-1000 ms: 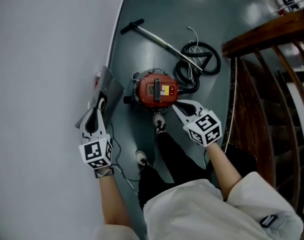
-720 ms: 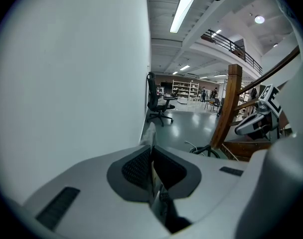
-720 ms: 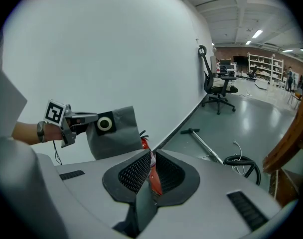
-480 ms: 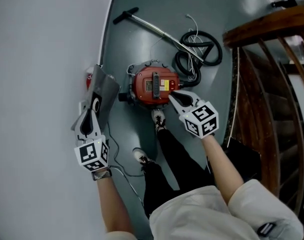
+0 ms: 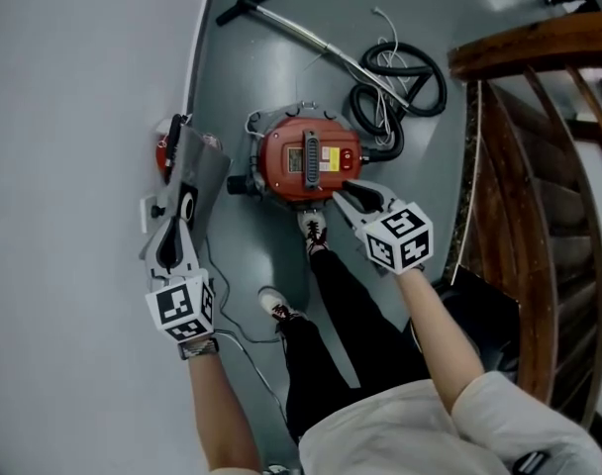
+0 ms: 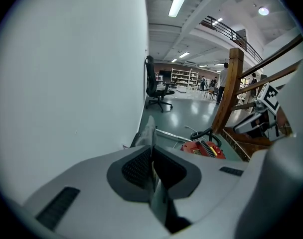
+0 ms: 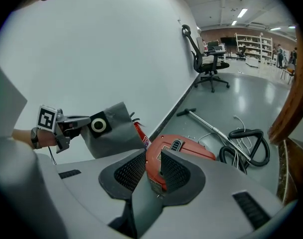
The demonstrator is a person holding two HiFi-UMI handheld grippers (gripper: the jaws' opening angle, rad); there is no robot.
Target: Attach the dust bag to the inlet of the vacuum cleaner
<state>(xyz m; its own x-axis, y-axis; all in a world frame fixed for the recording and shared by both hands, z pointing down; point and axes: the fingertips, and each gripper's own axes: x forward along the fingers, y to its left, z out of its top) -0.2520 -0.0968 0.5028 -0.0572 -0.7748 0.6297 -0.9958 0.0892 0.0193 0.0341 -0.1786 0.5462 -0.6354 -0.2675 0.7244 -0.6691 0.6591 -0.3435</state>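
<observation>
The red vacuum cleaner (image 5: 309, 159) stands on the grey floor, with its black inlet stub pointing left toward the wall. My left gripper (image 5: 178, 218) is shut on the edge of a grey dust bag (image 5: 194, 171) and holds it beside the white wall; the bag's ringed collar (image 7: 97, 125) faces the right gripper view. In the left gripper view the pads (image 6: 137, 167) pinch the bag (image 6: 150, 133) edge-on. My right gripper (image 5: 343, 192) hovers at the vacuum's near edge. Its jaws have just been opening; nothing is gripped, and the red lid (image 7: 177, 151) shows beyond the gap.
A black hose (image 5: 398, 89) and a metal wand (image 5: 303, 38) lie behind the vacuum. A red fire extinguisher (image 5: 166, 148) stands by the wall. A wooden stair railing (image 5: 539, 166) runs along the right. The person's shoes (image 5: 314, 234) are just in front of the vacuum.
Both grippers have sunk toward the floor. The right gripper came in over the vacuum's near edge and its jaws parted. The bag hangs lower beside the wall.
</observation>
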